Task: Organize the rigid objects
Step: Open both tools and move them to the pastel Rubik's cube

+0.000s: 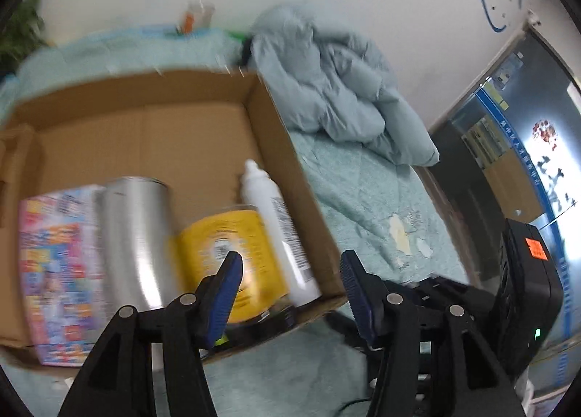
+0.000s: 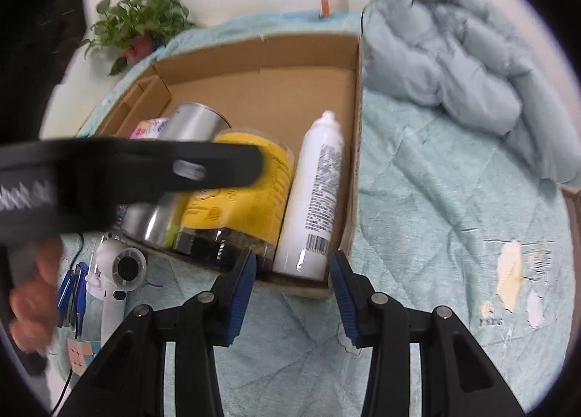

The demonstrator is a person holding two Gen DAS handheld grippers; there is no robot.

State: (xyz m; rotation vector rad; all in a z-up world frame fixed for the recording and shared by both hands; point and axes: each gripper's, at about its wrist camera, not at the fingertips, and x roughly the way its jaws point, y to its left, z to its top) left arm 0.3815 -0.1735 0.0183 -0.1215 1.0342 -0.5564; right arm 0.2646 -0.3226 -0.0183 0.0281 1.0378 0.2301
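Box [image 2: 261,64] at frame centre packs bottle [image 2: 316,195] and cans side by side; left hand-held gripper [image 1: 290,271] and right hand-held gripper [image 2: 294,271] both released, empty.

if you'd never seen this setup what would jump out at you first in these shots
Probably the cardboard box on the teal bedspread, holding a yellow-labelled jar, a silver can and a white spray bottle lying side by side. To its right, a crumpled pale blue duvet; both hand-held grippers hover open and empty.
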